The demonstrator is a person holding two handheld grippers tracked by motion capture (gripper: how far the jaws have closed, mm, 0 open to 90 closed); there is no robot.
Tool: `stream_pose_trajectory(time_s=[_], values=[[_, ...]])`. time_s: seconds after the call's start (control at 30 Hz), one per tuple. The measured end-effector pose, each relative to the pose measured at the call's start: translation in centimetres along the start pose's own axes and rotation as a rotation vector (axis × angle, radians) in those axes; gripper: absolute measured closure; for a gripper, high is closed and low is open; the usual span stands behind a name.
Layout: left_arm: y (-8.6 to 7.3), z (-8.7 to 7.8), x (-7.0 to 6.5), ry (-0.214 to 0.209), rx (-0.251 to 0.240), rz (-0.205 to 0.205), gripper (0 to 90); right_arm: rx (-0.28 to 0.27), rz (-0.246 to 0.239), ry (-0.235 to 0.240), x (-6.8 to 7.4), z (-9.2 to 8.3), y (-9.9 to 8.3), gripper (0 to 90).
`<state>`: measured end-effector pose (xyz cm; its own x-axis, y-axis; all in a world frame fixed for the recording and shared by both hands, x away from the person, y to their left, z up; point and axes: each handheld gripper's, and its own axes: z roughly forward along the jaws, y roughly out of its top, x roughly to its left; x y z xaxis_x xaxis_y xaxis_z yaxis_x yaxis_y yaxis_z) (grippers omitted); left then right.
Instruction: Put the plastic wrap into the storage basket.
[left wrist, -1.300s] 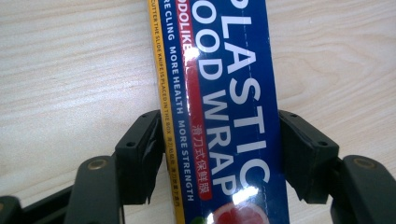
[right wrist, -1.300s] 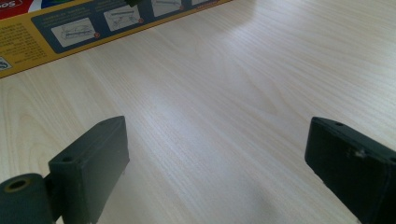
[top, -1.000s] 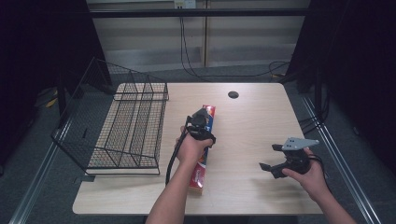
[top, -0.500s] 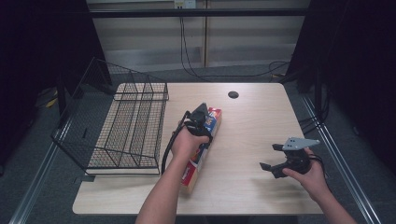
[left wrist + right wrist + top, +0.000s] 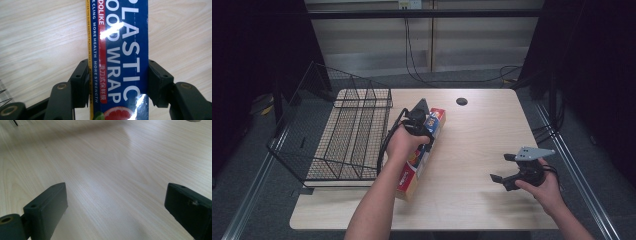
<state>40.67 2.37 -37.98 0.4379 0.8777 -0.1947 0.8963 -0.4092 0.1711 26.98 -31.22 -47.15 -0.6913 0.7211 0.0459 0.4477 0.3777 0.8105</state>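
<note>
Left gripper [image 5: 424, 125] is clamped across a long blue box of plastic food wrap [image 5: 422, 155]; in the left gripper view both black pads press flat on the box's long sides [image 5: 120, 62], no gap visible. The jaws finished closing on it within the last second, box between them.

The box runs diagonally on the left-centre of the light wooden desk [image 5: 482, 130], far end near the desk's middle, near end toward the person's edge. It looks tilted, with the gripped end off the surface; the near end sits low by the front-left of the desk, but whether it touches the wood cannot be told. Printing reads "PLASTIC FOOD WRAP", with a yellow strip down one edge and a grapefruit picture at the near end.

A black wire rack [image 5: 347, 135] stands just to the left of the box, on the desk's left edge, not touching it.

Right gripper [image 5: 504, 170] is held low over the right-front of the desk, well apart from the box. Its jaws are spread wide in the right gripper view [image 5: 115, 205], bare wood grain between them, nothing gripped. The grey three-cornered plate sits on top of it.

A dark round hole [image 5: 461, 101] is near the far edge of the desk.
</note>
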Motion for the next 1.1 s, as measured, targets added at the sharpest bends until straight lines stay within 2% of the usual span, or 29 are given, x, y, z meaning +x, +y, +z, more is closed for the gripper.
stream_pose_trajectory(time_s=[0.03, 0.13, 0.2, 0.23, 0.4, 0.53, 0.7, 0.73, 0.77, 0.8, 1.0, 1.1], values=[[0.0, -0.3, 0.2, -0.001, 0.009, 0.010, 44.0, -0.002, 0.000, 0.002, 0.0, 0.0, 0.0, 3.4], [0.1, -1.0, 0.5, -0.012, 0.012, -0.008, 44.0, -0.007, -0.005, 0.004, 0.0, 0.0, 0.1, 3.1], [0.1, -1.5, 0.8, -0.006, 0.029, 0.006, 44.1, -0.007, -0.007, 0.005, 0.0, 0.0, 0.1, 3.0], [0.1, -1.7, 0.8, -0.007, 0.023, -0.011, 44.1, -0.007, -0.008, 0.006, 0.0, 0.0, 0.1, 3.0], [0.2, -2.9, 1.4, 0.008, 0.029, -0.022, 44.1, -0.010, -0.011, 0.008, 0.0, 0.0, 0.1, 2.4], [0.2, -3.8, 1.8, 0.014, 0.040, -0.021, 44.2, -0.010, -0.010, 0.016, 0.0, -0.1, 0.1, 1.9], [0.1, -4.6, 2.1, 0.020, 0.028, -0.032, 44.2, -0.011, -0.011, 0.016, 0.0, -0.1, 0.1, 1.7], [0.1, -4.9, 2.3, 0.024, 0.031, -0.023, 44.2, -0.011, -0.010, 0.017, 0.0, -0.1, 0.1, 1.7], [0.1, -5.0, 2.2, 0.022, 0.024, -0.039, 44.2, -0.012, -0.010, 0.018, 0.0, -0.1, 0.1, 1.7], [0.1, -5.2, 2.4, 0.022, 0.030, -0.028, 44.2, -0.011, -0.010, 0.018, 0.0, -0.1, 0.1, 1.7], [0.0, -6.3, 2.8, 0.016, 0.019, -0.062, 44.2, -0.009, -0.008, 0.021, 0.0, -0.1, 0.1, 1.7], [0.0, -6.8, 3.1, 0.025, 0.029, -0.067, 44.2, -0.013, -0.007, 0.017, 0.0, -0.1, 0.1, 1.7]])
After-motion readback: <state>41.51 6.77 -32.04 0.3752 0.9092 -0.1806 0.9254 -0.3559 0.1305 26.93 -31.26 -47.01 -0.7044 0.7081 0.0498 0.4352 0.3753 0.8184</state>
